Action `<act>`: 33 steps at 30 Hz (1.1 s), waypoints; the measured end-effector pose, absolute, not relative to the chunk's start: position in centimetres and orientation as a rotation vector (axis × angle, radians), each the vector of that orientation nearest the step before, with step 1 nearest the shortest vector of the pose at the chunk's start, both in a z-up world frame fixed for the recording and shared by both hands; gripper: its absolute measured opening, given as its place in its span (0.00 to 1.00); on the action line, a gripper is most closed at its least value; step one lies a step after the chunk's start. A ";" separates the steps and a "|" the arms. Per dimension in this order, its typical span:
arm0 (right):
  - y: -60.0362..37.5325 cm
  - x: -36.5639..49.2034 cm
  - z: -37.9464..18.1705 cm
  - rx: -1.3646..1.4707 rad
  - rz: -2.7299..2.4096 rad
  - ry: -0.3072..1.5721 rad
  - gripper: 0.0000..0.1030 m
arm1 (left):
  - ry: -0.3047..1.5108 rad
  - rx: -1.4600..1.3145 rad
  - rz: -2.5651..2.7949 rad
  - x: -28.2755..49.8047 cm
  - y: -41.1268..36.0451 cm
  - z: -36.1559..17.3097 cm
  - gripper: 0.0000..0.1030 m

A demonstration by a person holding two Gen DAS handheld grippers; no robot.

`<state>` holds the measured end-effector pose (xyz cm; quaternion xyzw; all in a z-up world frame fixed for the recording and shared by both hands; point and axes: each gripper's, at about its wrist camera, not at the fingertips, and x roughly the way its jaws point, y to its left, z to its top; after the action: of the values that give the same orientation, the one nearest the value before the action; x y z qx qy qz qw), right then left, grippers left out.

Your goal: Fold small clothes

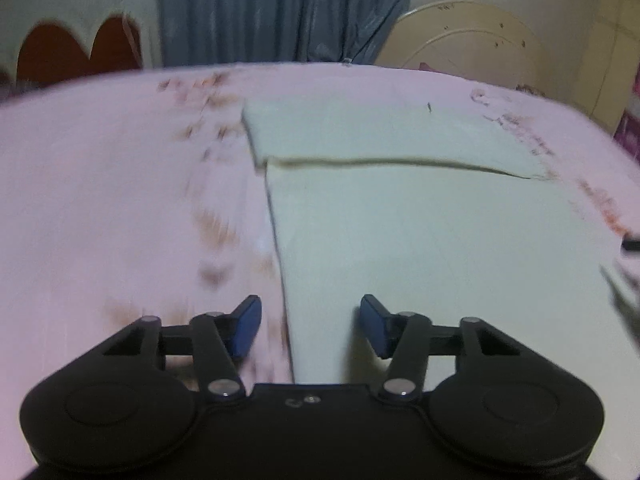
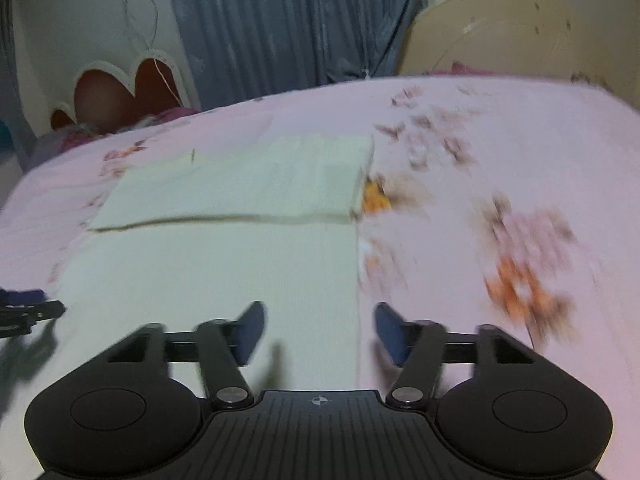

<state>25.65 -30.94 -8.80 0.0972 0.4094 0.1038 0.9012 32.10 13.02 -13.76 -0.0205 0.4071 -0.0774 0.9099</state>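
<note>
A pale green cloth (image 1: 420, 232) lies flat on the pink bed sheet, its far part folded over so a fold edge (image 1: 400, 160) runs across it. In the right wrist view the same cloth (image 2: 216, 264) shows with the folded flap (image 2: 248, 176) beyond. My left gripper (image 1: 311, 326) is open and empty, straddling the cloth's left edge near its near corner. My right gripper (image 2: 319, 332) is open and empty, straddling the cloth's right edge. The left gripper's tip shows at the left of the right wrist view (image 2: 28, 308).
The pink floral bed sheet (image 1: 120, 200) covers the bed all around the cloth. Beyond the bed are a blue curtain (image 1: 280, 8), a cream headboard (image 1: 472, 36) and a red scalloped shape (image 1: 76, 52) on the wall.
</note>
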 end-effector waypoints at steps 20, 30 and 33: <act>-35.5 10.2 -12.2 0.655 0.438 0.993 0.41 | 0.926 -0.676 -0.301 17.1 18.7 -16.6 0.36; -36.4 9.8 -9.9 0.603 0.490 0.923 0.02 | 0.785 -0.628 -0.311 15.1 18.5 -15.1 0.03; -36.4 9.6 -9.7 0.531 0.484 0.923 0.02 | 0.881 -0.578 -0.263 15.8 18.0 -17.1 0.03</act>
<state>9.57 -36.42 -9.74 0.2505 0.4357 0.2282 0.8339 15.81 18.01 -17.14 -0.2749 0.4190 -0.1251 0.8563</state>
